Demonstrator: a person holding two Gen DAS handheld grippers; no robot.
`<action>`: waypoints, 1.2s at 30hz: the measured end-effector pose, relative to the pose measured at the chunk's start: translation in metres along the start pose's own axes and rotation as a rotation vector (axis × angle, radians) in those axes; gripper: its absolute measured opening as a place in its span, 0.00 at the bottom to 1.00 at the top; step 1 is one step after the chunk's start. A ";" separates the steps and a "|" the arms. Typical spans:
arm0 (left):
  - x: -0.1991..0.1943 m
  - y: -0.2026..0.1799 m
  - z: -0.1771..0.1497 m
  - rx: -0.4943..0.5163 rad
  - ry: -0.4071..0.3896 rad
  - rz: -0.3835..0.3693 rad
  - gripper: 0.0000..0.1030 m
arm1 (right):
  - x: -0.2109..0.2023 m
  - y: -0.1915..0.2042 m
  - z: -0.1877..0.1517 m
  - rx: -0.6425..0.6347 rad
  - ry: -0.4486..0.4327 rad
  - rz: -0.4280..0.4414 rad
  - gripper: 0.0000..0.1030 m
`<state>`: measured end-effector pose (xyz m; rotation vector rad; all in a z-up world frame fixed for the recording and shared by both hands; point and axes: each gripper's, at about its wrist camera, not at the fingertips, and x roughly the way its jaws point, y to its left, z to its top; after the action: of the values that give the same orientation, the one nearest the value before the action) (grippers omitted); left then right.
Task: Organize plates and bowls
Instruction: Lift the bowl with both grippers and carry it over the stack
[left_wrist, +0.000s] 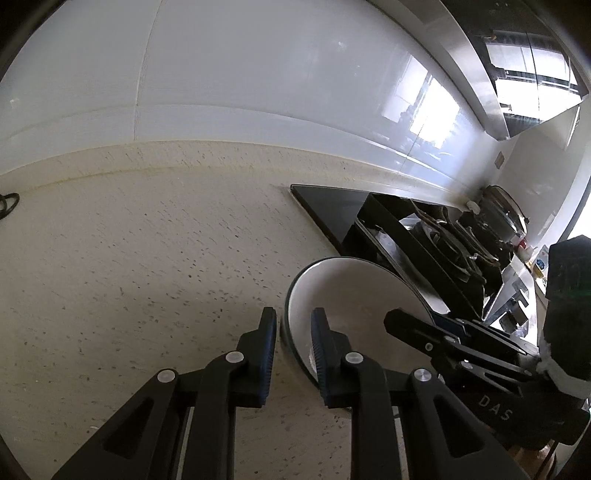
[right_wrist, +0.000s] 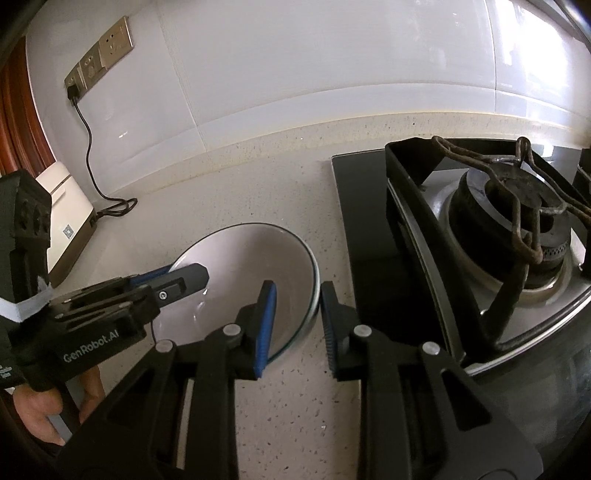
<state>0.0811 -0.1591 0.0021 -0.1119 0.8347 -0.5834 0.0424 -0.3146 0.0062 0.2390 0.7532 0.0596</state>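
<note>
Two tools, left (left_wrist: 293, 325) and right (right_wrist: 298, 301), straddle opposite rims of one bowl (right_wrist: 255, 266) beside the stove (right_wrist: 498, 236), fingers apart, sorting barely begun

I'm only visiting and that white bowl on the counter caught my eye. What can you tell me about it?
The bowl is shallow and round, glossy white inside with a thin dark rim; it looks ceramic and empty. It sits upright on the speckled pale countertop, just beside the black stove. The left claw and right claw each straddle opposite sides of its rim, one finger inside and one outside, both open, not yet clamped.
</note>
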 end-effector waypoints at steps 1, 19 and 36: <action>0.001 0.000 0.000 -0.001 0.003 -0.002 0.20 | -0.001 0.000 0.000 0.000 0.000 0.000 0.27; 0.002 0.000 0.000 0.006 0.003 0.017 0.16 | -0.003 0.004 -0.002 -0.017 -0.014 0.009 0.27; -0.003 0.008 0.000 -0.026 -0.010 0.020 0.11 | -0.005 0.007 -0.002 -0.013 -0.028 0.041 0.27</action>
<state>0.0836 -0.1507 0.0012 -0.1301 0.8333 -0.5525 0.0372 -0.3081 0.0098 0.2424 0.7194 0.0999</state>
